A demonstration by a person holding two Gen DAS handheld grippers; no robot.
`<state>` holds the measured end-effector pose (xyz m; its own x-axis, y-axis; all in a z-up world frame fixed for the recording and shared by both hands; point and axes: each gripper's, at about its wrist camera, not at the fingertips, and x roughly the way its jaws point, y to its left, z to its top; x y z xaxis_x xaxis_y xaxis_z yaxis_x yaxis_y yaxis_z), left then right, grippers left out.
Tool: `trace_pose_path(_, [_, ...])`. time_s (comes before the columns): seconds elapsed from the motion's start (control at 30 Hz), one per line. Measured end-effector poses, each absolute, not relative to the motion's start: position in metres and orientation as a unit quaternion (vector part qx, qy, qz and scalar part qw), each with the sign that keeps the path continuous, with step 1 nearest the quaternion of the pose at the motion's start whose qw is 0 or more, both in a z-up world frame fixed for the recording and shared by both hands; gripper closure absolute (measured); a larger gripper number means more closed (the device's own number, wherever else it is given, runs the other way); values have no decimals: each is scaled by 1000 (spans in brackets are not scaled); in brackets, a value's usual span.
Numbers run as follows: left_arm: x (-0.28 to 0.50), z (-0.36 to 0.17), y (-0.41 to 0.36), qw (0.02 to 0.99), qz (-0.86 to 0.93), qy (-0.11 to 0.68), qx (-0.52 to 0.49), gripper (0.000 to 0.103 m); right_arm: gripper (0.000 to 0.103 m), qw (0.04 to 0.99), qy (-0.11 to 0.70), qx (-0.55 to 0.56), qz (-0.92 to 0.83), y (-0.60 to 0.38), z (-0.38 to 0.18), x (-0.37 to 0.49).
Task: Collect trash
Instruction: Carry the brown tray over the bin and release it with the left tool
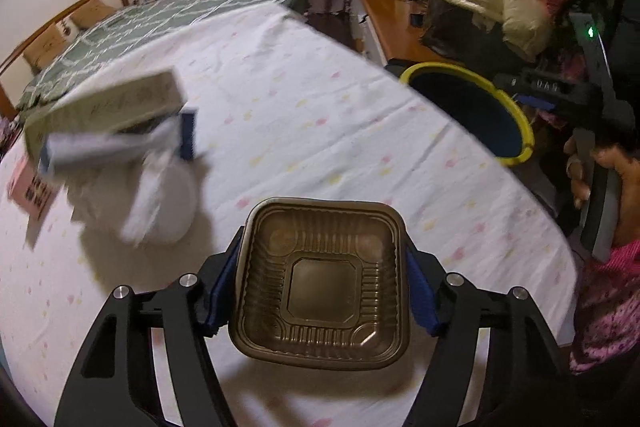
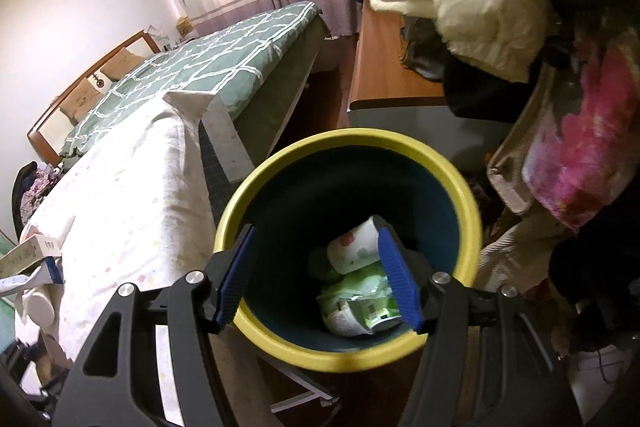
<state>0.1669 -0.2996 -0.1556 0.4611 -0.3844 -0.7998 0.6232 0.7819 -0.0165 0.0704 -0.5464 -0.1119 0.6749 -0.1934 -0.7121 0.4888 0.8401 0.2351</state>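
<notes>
Now the left gripper (image 1: 320, 291) clamps a brown tray (image 1: 320, 283) between its jaws; the right gripper (image 2: 318, 279) hangs parted over the bin (image 2: 460, 187).

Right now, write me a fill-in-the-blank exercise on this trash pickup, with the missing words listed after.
1. The left gripper is shut on a brown plastic ____.
2. The bin has a ____ rim.
3. The right gripper hangs above the bin with ____ between its fingers.
4. A white paper ____ with coloured spots lies inside the bin, on a green wrapper.

Missing words: tray; yellow; nothing; cup
</notes>
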Motion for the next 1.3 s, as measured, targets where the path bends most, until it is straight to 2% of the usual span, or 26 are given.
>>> trace_pose_path(0.27, [175,-122,-370,835,-357,386,160,34,44,891,342,205,-218,-562,-107,41])
trace_pose_path(0.47, [190,-117,-436,814,-397,390,166,34,44,888,340,202,-236,-576,-110,23])
trace_pose_path(0.77, [208,-144,-521,788,-413,418,184,34,44,879,346,205,-257,-598,-120,2])
trace_pose_path(1.13, [220,-183,-565,771,-397,449,214,33,43,872,356,212,-262,-609,-134,2])
trace_pose_path(1.3, [219,-181,-566,775,-391,447,217,23,43,870,361,211,-261,-608,-136,4])
